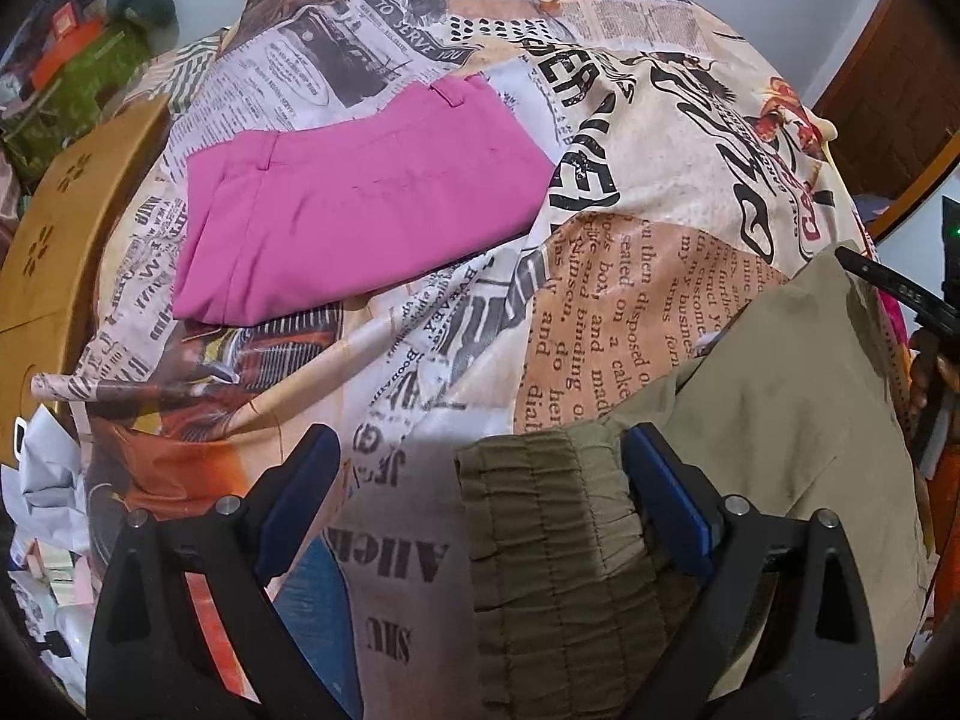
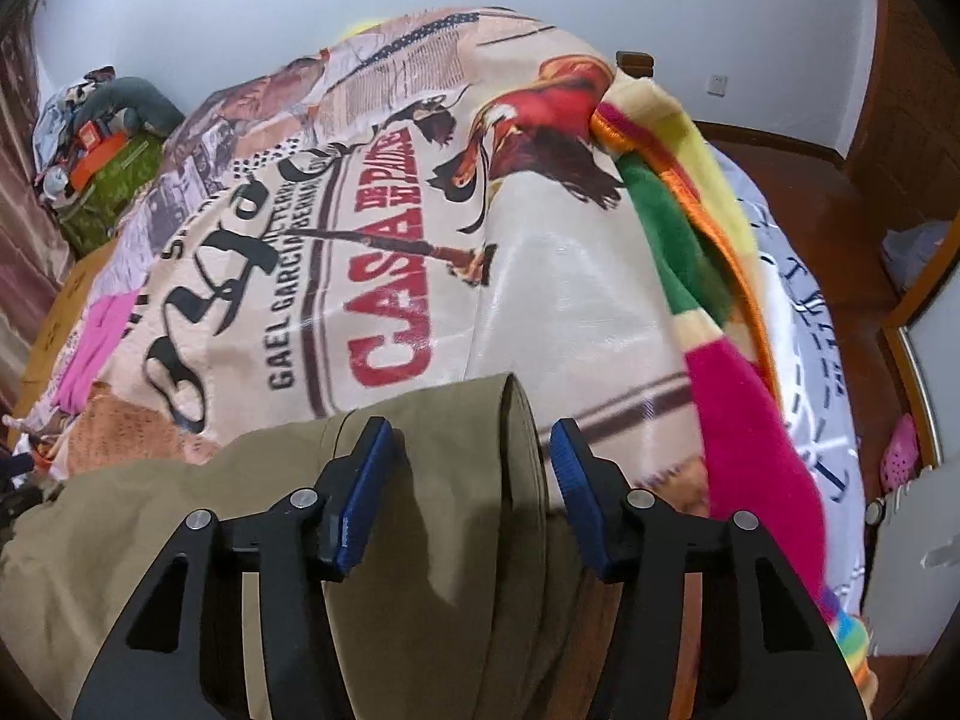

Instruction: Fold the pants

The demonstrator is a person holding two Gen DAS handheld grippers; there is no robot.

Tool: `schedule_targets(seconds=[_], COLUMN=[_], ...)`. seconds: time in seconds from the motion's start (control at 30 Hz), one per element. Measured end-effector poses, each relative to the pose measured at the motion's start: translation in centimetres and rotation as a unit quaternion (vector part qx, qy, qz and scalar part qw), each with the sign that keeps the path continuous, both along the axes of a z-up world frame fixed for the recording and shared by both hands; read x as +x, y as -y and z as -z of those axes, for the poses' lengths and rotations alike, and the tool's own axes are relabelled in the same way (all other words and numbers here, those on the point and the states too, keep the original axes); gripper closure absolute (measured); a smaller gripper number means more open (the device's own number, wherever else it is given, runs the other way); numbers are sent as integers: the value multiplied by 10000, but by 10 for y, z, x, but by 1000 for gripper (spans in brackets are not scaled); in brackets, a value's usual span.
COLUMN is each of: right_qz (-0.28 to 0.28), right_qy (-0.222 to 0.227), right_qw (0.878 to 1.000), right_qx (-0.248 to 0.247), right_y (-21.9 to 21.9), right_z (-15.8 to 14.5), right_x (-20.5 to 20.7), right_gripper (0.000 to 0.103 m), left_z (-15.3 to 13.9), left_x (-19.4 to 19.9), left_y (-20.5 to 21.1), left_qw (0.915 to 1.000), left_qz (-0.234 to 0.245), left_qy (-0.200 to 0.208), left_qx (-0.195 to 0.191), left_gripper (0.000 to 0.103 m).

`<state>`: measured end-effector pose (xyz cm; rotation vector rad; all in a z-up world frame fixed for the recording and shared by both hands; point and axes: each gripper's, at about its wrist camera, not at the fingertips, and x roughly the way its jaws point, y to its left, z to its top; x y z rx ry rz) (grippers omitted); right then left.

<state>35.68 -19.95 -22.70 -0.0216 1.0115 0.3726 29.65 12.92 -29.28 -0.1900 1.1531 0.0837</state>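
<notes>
Down low, the left gripper [image 1: 480, 492] stands released, the khaki pants' [image 1: 750, 420] waistband between its fingers; the right gripper [image 2: 471, 480] straddles a folded leg edge, pads apart. Pink pants [image 1: 348, 216] lie at eleven o'clock; open bedspread [image 1: 600, 312] ahead

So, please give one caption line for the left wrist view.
Open left gripper over khaki pants; folded pink pants beyond.

Olive-khaki pants [image 1: 780, 396], pink folded pants [image 1: 360, 210] — both on a newspaper-print bedspread [image 2: 480, 300] in cream, black, red.
</notes>
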Motion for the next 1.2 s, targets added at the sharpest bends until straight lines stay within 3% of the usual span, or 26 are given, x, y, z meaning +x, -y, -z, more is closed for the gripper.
schedule_targets(seconds=[0.07,0.13,0.3,0.47,0.67,0.73,0.8,0.9,1.07,1.2], right_qz=[9,-48,-200,28,31,302,402,365,-148,-622], right_qy=[6,123,606,702,769,962,764,722,913,1119], right_qw=[10000,9999,9958,9950,9915,9840,9880,9927,9932,9910], right_qx=[-3,-76,-656,-708,-1047,-1467,-1284,-900,-707,-402], right_y=[0,-2,-15,-11,-20,-18,-7,2,-9,-26], right_z=[2,1,-4,-9,-18,-25,-36,-55,-90,-113], right_x=[1,0,-7,0,6,7,10,0,-37,-72], right_gripper=[77,91,96,97,97,97,97,95,61,55], left_z=[0,-1,-6,-6,-11,-15,-22,-45,-76,-93], left_x=[-1,-3,-7,-5,-6,-7,-11,-24,-36,-42], left_y=[-1,-2,-2,-8,-8,-6,-5,5,25,36], left_qw=[10000,9999,9987,9978,9963,9950,9946,9937,9876,9861], left_qz=[-20,-87,-233,-401,-466,-463,-446,-187,34,144], left_qy=[32,81,283,328,357,333,305,638,959,1120], left_qx=[-3,53,356,403,621,815,890,903,1245,1215], left_gripper=[6,5,5,5,5,5,6,6,6,6])
